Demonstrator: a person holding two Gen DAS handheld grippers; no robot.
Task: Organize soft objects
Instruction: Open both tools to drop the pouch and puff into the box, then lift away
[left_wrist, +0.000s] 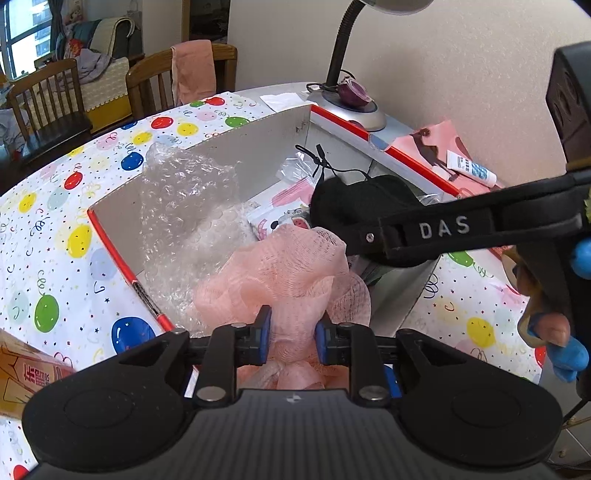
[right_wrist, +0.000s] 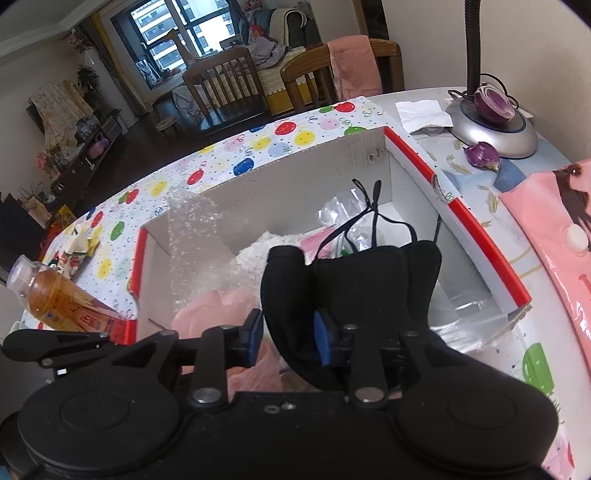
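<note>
Left tongs (left_wrist: 292, 334) squeezing the pink puff (left_wrist: 291, 280), low over the near edge of the box (left_wrist: 258, 147); puff partly inside, beside bubble wrap (left_wrist: 184, 206). Right tongs (right_wrist: 287, 338) part open, black mask (right_wrist: 354, 291) between the pads, left pad clear of it, grip hard to tell; mask over the box on the bench (right_wrist: 110, 236).

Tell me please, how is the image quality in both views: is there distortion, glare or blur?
Left wrist view: strong fisheye bending of the box edges, dark corners, bright window washed out, pink mesh sponge sharp. Right wrist view: same curving, small glare on the lamp base, black mask too dark for detail.
</note>
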